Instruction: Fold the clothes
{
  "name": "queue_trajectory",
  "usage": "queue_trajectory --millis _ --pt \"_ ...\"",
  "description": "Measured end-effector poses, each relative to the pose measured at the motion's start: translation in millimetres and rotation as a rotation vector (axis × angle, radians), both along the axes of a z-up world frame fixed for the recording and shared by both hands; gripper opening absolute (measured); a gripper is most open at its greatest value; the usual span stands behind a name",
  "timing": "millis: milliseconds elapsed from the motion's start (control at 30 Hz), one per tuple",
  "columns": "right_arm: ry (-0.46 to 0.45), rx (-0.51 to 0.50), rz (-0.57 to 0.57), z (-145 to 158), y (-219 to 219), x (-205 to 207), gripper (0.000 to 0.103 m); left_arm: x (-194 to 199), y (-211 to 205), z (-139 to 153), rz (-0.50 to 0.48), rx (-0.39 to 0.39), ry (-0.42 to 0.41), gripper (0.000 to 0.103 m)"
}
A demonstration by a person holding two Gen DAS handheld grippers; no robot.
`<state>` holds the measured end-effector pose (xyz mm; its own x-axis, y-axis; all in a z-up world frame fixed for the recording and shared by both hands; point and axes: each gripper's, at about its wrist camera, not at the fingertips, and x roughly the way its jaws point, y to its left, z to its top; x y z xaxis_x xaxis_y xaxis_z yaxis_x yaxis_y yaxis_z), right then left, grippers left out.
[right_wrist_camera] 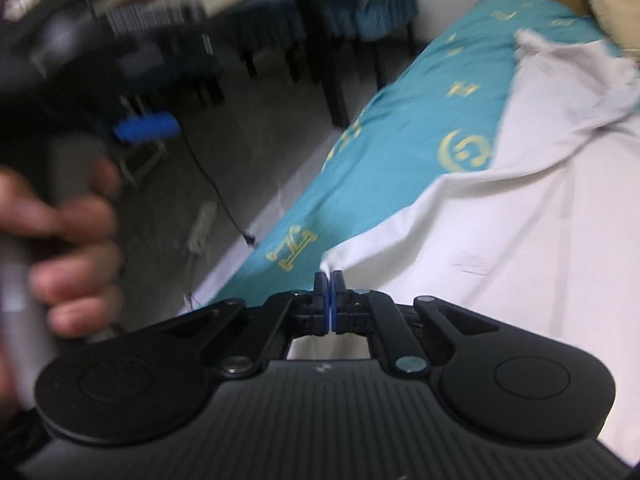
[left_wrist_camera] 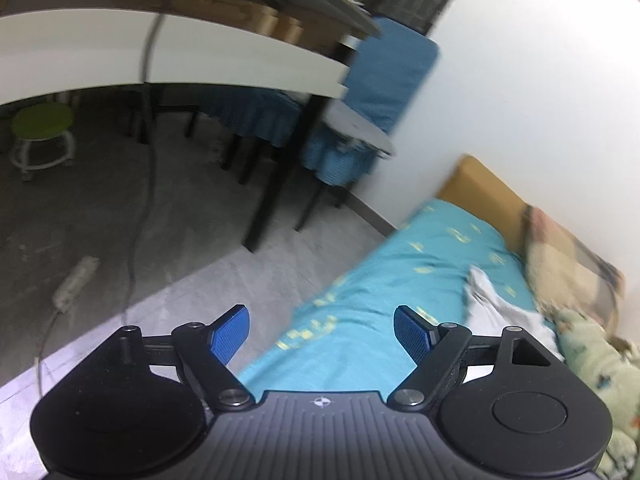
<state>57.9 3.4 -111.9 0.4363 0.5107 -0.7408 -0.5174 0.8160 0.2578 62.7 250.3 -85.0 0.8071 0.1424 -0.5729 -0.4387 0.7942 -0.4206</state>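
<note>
1. The left tongs stand wide apart with nothing between the blue pads. They hang over the near edge of the bed, above the teal sheet and short of the white garment. That fits a tool waiting for its own corner, I judge.
2. In the right wrist view the left tongs show as a blur. A hand is wrapped round the handle, tilting them down toward the bed edge.
3. Past the bed edge lie the grey floor, a power strip with its cord, and a table with blue-covered chairs.
4. The right tongs are shut on the near corner of the white garment; the pads meet with cloth pinched at their tips. Holding a corner lets the cloth be lifted and carried over for a fold, I judge.
5. The garment lies spread across the teal sheet, its far end rumpled toward the pillow.
6. The right tongs point steeply down at the cloth, low over it; the hand that bears them is out of view.
</note>
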Motion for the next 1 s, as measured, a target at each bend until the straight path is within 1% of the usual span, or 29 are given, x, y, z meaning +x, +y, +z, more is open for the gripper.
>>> queue_trajectory --millis 100,200,267,367,467,500,533,600,633,667,700,767,867,900,933,967,1000 --pt "-0.013 0.050 -0.057 20 -50 -18 0.004 0 -17 -4 -0.084 -0.039 0.010 0.081" --pt "0.025 0.097 -0.122 25 -100 -30 0.004 4 -38 -14 -0.191 -0.084 0.054 0.081" --pt "0.061 0.114 -0.156 19 -128 -37 0.004 7 -54 -23 -0.261 -0.125 0.092 0.081" --pt "0.129 0.112 -0.205 1 -154 -45 0.005 10 -77 -39 -0.355 -0.172 0.160 0.081" --pt "0.188 0.121 -0.253 -11 -174 -49 0.007 12 -94 -53 -0.406 -0.209 0.227 0.081" --pt "0.205 0.136 -0.260 -13 -180 -50 0.008 13 -99 -57 -0.418 -0.210 0.247 0.081" --pt "0.219 0.163 -0.272 -14 -188 -50 0.010 13 -103 -61 -0.428 -0.206 0.267 0.081" --pt "0.242 0.228 -0.307 -15 -206 -47 0.027 15 -109 -68 -0.447 -0.206 0.308 0.081" --pt "0.248 0.258 -0.346 -16 -216 -45 0.053 17 -111 -72 -0.456 -0.210 0.330 0.081" --pt "0.248 0.288 -0.401 -19 -226 -40 0.072 21 -113 -78 -0.461 -0.219 0.355 0.081" --pt "0.249 0.317 -0.455 -21 -236 -36 0.075 24 -115 -83 -0.466 -0.226 0.381 0.081" --pt "0.260 0.327 -0.548 -32 -254 -22 0.074 28 -121 -93 -0.471 -0.229 0.434 0.081" --pt "0.330 0.342 -0.674 -61 -276 -5 0.073 34 -125 -110 -0.488 -0.240 0.502 0.079" --pt "0.362 0.337 -0.711 -71 -281 -1 0.072 35 -128 -111 -0.500 -0.227 0.511 0.080" --pt "0.399 0.326 -0.744 -80 -284 0 0.068 36 -131 -112 -0.510 -0.214 0.519 0.081" --pt "0.431 0.327 -0.757 -89 -284 0 0.067 35 -133 -111 -0.516 -0.201 0.522 0.081" --pt "0.447 0.339 -0.743 -93 -281 -2 0.066 34 -135 -111 -0.519 -0.192 0.524 0.081"
